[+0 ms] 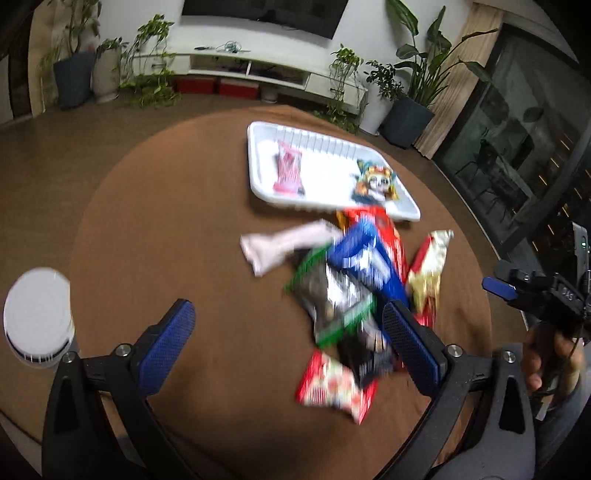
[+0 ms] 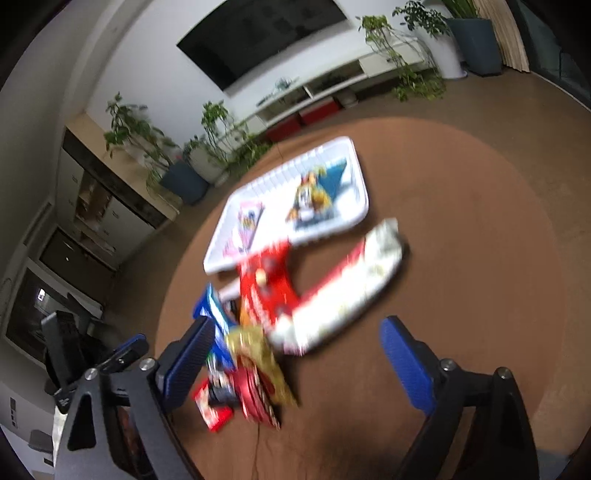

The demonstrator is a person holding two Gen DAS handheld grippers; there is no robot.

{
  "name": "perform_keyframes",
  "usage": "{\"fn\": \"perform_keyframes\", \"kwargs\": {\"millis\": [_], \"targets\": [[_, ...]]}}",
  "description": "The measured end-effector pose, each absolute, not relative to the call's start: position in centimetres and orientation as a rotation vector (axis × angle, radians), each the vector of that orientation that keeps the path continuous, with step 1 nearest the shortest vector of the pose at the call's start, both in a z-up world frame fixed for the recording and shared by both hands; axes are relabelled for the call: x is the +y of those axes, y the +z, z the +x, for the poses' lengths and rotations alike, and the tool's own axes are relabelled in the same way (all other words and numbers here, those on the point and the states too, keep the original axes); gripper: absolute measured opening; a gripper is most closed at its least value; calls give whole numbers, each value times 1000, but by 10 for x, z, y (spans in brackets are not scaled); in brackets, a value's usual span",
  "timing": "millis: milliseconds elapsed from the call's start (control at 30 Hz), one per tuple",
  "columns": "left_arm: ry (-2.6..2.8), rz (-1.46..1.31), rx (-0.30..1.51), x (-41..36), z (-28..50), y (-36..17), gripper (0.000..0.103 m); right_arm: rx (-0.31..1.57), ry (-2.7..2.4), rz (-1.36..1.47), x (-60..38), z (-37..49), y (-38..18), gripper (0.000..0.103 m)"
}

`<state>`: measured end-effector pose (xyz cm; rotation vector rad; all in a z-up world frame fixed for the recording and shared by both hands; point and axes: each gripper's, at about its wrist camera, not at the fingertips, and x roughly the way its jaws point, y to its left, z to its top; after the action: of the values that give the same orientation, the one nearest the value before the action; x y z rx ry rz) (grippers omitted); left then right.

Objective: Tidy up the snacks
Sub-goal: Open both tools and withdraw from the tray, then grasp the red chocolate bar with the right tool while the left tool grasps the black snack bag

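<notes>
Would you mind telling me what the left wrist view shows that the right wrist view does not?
Only the left wrist view shows the white round lid at the table's left edge and a pale pink packet. Only the right wrist view shows the wooden cabinet by the wall. Both show the white tray holding two packets and the snack pile.

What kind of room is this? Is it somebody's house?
Probably a living room at home: a big dark TV hangs on the wall above a low white cabinet, with potted plants around and snack packets on a brown round table.
</notes>
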<state>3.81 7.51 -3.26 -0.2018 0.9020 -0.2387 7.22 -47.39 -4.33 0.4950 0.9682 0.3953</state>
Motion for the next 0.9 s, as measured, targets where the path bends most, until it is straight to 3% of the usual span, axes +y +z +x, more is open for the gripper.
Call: {"fn": "perform_keyframes", "kwargs": {"millis": [267,433,500,567,900], "targets": [[-276,-163,969,44,-17,-60,103,963,384,305,-431,41,-44,69],[-292,-141,1002,28,-26,-69,97,995,385,321,-428,37,-56,68],[-300,-152,1021,25,-25,-74,80,996,386,313,-427,36,-57,67],[-305,-158,1051,23,-17,-79,75,993,373,285,-427,36,-57,67],[-295,-159,1016,26,-9,-75,75,1018,387,215,-408,32,-62,60]]}}
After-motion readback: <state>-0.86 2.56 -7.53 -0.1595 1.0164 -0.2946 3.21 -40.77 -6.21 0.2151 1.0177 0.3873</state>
